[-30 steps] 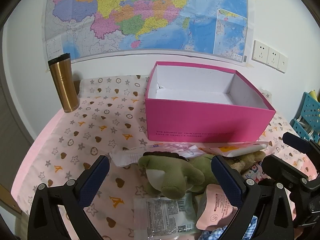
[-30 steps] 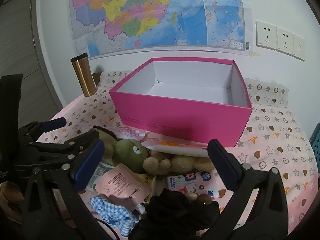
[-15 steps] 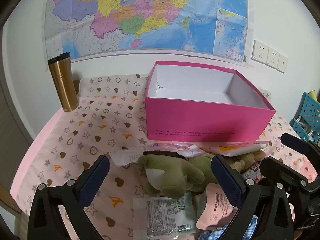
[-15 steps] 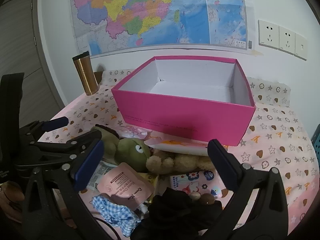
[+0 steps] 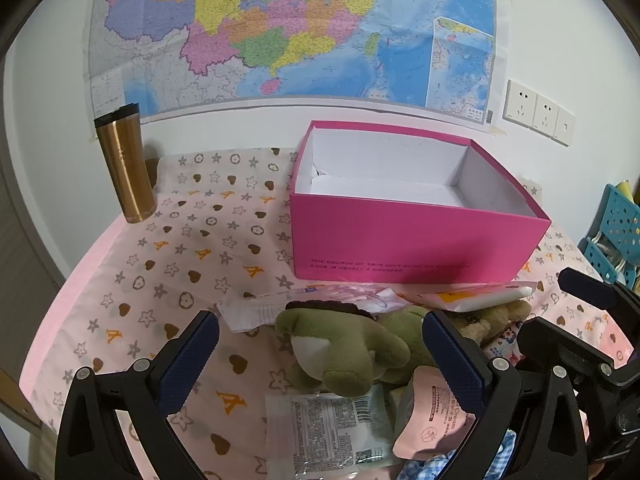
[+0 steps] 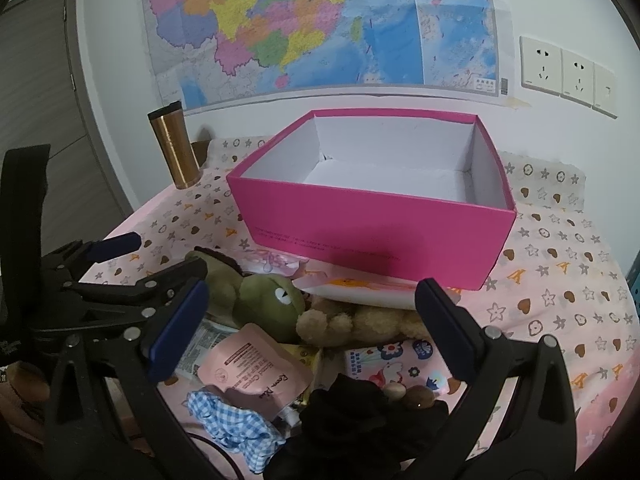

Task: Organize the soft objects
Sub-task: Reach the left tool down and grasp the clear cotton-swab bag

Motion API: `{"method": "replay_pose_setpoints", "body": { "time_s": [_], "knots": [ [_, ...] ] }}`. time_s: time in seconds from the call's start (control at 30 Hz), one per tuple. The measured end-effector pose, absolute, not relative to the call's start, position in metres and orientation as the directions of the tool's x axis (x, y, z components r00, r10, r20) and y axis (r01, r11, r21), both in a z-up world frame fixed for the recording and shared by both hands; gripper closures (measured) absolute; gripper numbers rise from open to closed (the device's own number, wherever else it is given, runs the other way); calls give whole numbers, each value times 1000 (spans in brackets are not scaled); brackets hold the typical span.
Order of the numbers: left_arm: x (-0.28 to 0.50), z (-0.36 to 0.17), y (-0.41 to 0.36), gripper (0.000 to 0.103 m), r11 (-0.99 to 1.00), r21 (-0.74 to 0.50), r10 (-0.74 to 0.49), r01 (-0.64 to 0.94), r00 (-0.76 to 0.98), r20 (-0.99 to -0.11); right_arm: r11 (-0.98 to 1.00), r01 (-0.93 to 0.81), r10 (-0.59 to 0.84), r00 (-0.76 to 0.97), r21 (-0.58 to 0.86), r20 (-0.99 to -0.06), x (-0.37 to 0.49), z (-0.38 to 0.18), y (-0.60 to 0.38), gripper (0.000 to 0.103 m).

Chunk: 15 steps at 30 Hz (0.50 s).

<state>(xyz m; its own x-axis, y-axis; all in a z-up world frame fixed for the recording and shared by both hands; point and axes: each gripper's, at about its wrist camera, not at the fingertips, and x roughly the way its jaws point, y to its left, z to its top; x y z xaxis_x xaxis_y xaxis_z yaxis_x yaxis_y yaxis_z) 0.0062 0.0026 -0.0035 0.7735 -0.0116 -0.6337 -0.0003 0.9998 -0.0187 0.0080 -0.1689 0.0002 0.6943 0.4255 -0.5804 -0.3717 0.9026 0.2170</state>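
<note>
An empty pink box (image 5: 400, 240) (image 6: 372, 224) with a white inside stands on the patterned cloth. In front of it lies a heap of soft things: a green plush (image 5: 344, 352) (image 6: 260, 300), a tan teddy (image 6: 352, 320), a blue checked cloth (image 6: 228, 416) and a black fabric bundle (image 6: 360, 420). A pink pouch (image 6: 256, 372) lies among them. My left gripper (image 5: 320, 360) hovers open over the green plush, touching nothing. Also open, my right gripper (image 6: 310, 332) hangs above the teddy and pouch, and holds nothing.
A gold tumbler (image 5: 124, 164) stands at the back left near the wall. A clear barcoded packet (image 5: 332, 432), a white-orange packet (image 5: 480, 296) and a floral pack (image 6: 400, 364) lie in the heap. A blue perforated basket (image 5: 616, 232) sits at the right edge.
The right gripper has drifted slightly, so the box and tumbler sit a little higher in its view. The left gripper has barely moved. Both remain open.
</note>
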Motion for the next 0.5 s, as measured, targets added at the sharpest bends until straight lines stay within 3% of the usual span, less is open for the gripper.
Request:
{"method": "replay_pose_setpoints", "body": {
  "time_s": [0.17, 0.27, 0.37, 0.5],
  "knots": [
    [8, -8, 12, 0, 998, -61, -48, 12, 760, -648, 875, -414, 477, 637, 253, -606, 14, -7, -164, 1],
    [8, -11, 24, 0, 997, -73, -63, 20, 758, -649, 858, -439, 499, 595, 265, -630, 19, -13, -157, 9],
    [8, -13, 38, 0, 994, -104, -94, 34, 750, -655, 827, -474, 543, 534, 303, -648, 25, -19, -149, 21],
    [13, -17, 49, 8, 992, -118, -112, 43, 732, -673, 795, -510, 578, 469, 329, -668, 32, -27, -137, 43]
  ]
}}
